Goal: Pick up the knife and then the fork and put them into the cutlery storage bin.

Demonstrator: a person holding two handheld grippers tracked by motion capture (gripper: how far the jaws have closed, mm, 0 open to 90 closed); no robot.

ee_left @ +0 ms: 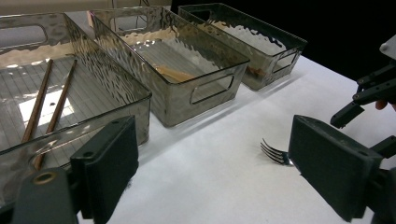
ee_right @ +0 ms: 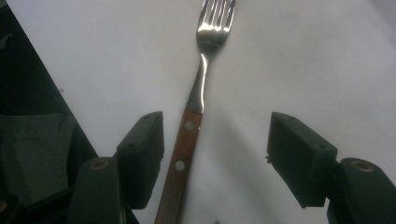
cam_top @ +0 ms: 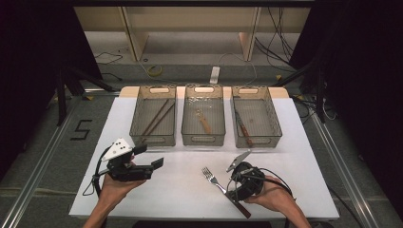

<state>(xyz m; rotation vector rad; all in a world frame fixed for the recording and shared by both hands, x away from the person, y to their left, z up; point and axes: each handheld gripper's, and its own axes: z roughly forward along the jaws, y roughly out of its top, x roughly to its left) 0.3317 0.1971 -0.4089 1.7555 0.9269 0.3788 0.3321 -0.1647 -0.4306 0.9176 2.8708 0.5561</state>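
Right gripper [ee_right: 210, 154] jaws wide, straddling fork [ee_right: 196, 107] handle on table [cam_top: 180, 185], not gripping. Left gripper [ee_left: 219, 172] open, idle. Grasp step; next close, lift, probably toward middle bin [cam_top: 203, 137].

My left hand [cam_top: 111, 190] comes in from the bottom edge, forearm angled up, and holds the left gripper [cam_top: 152, 156] level above the table, jaws pointing right and spread wide with nothing between them. My right hand [cam_top: 273, 194] reaches in from the lower right, wrapped around the right gripper [ee_right: 215, 144], which tips steeply down toward the table. Its jaws stand apart, pads pressing on nothing. A cable loops over my right wrist.
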